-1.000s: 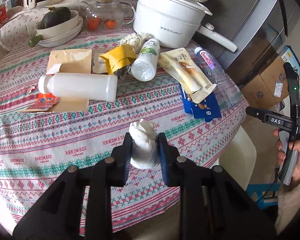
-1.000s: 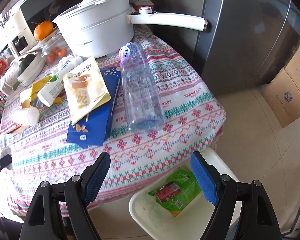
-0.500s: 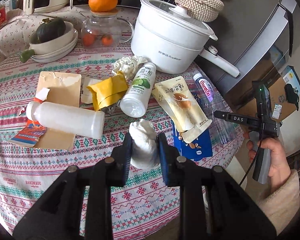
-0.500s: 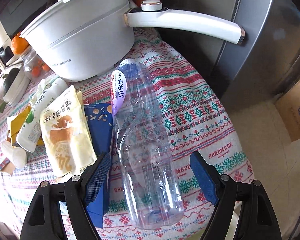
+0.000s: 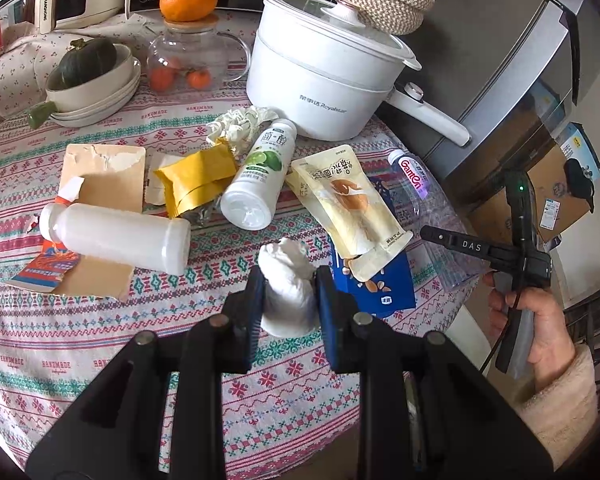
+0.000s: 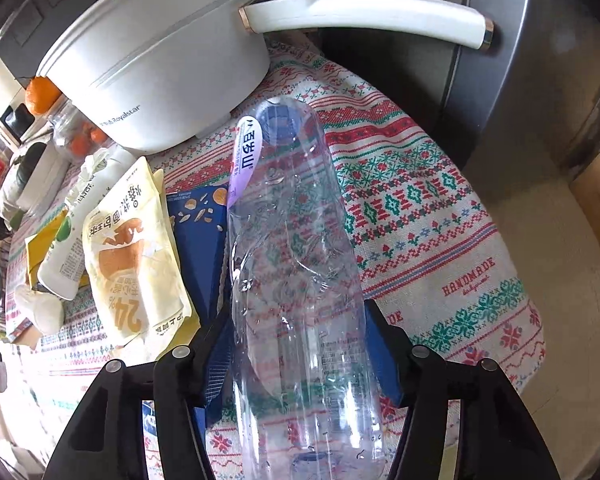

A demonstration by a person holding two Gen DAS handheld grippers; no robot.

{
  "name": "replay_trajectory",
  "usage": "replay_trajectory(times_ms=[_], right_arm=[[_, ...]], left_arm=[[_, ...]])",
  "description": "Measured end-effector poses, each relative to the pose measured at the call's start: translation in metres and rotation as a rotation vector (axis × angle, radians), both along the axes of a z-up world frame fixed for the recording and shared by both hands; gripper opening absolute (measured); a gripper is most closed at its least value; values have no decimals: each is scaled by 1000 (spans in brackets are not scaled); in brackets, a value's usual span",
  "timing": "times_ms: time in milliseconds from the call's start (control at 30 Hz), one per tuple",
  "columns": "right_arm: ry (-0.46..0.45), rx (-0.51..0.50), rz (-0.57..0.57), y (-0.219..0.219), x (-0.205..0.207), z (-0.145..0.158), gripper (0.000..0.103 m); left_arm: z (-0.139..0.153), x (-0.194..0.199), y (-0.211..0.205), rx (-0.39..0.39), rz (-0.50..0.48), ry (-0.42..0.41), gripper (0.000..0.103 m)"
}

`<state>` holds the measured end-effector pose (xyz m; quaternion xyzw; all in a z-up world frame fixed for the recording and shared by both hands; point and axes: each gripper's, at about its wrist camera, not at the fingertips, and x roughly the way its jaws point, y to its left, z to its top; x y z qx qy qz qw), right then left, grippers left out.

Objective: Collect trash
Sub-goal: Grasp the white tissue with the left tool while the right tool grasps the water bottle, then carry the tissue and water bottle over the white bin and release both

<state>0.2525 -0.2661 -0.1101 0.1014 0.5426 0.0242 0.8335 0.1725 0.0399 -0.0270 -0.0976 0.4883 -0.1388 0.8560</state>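
My left gripper [image 5: 289,300] is shut on a crumpled white tissue wad [image 5: 288,284] and holds it above the patterned tablecloth [image 5: 40,360]. My right gripper [image 6: 300,344] is open, its jaws on either side of a clear plastic bottle [image 6: 296,280] that lies on the table's right edge; the pads look close to the bottle's sides. That bottle also shows in the left wrist view [image 5: 424,196]. More trash lies on the table: a white bottle [image 5: 116,236], a lime drink bottle [image 5: 258,180], a cream snack pouch [image 5: 352,204], a blue packet [image 5: 384,288], a yellow wrapper [image 5: 196,176].
A white electric pot [image 5: 324,76] with a long handle [image 6: 364,20] stands behind the trash. Bowls with a squash [image 5: 88,80], a glass teapot [image 5: 188,60] and an orange [image 5: 188,0] are at the back. A grey fridge [image 6: 540,80] and cardboard boxes [image 5: 556,196] stand right of the table.
My right gripper moved forward from above the bin to straddle the clear bottle. My left gripper carried the tissue wad further over the table toward the trash pile.
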Motion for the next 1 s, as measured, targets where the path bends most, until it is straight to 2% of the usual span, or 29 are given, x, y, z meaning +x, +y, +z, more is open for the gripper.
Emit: replay_trajectory(times_ms=[367, 567, 733, 1000], right_arm=[[-120, 49, -61, -27, -78, 65, 59], [-183, 49, -81, -36, -141, 93, 59], [-217, 51, -99, -48, -190, 104, 59], [-182, 72, -174, -81, -243, 85, 59]], left_arm=[[15, -25, -32, -6, -95, -44, 27], [22, -44, -54, 24, -161, -86, 27], [22, -59, -74, 43, -215, -108, 27], [10, -84, -125, 88, -333, -122, 27]])
